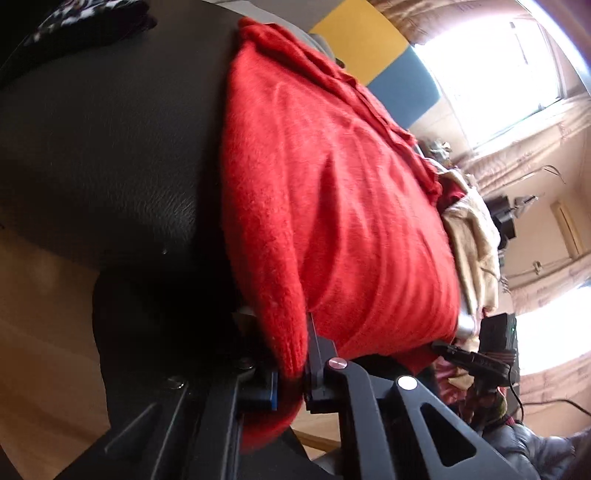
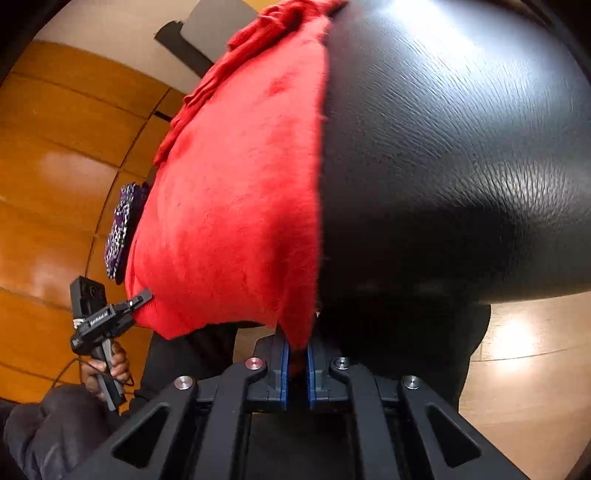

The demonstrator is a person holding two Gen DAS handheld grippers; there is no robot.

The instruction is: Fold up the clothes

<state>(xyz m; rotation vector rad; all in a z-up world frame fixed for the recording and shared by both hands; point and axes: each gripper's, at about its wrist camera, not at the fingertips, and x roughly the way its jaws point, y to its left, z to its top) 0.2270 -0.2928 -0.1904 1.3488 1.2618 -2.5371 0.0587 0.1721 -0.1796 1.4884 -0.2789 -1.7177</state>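
Note:
A fuzzy red sweater (image 1: 332, 184) lies spread over a black leather seat (image 1: 103, 147). My left gripper (image 1: 291, 373) is shut on the sweater's near hem, with red knit bunched between the blue pads. In the right wrist view the same sweater (image 2: 229, 206) hangs over the seat's front edge. There my right gripper (image 2: 295, 356) is shut on its lower corner. The left gripper (image 2: 142, 295), held by a hand (image 2: 110, 365), pinches the other lower corner. The right gripper (image 1: 448, 350) shows at the sweater's far corner in the left wrist view.
A black-and-white patterned garment (image 1: 85, 18) lies at the far end of the seat. A purple patterned cloth (image 2: 123, 229) sits beside the sweater. Cream clothes (image 1: 476, 251) are piled past it. Wooden floor (image 2: 55, 177) surrounds the black leather seat (image 2: 443, 166).

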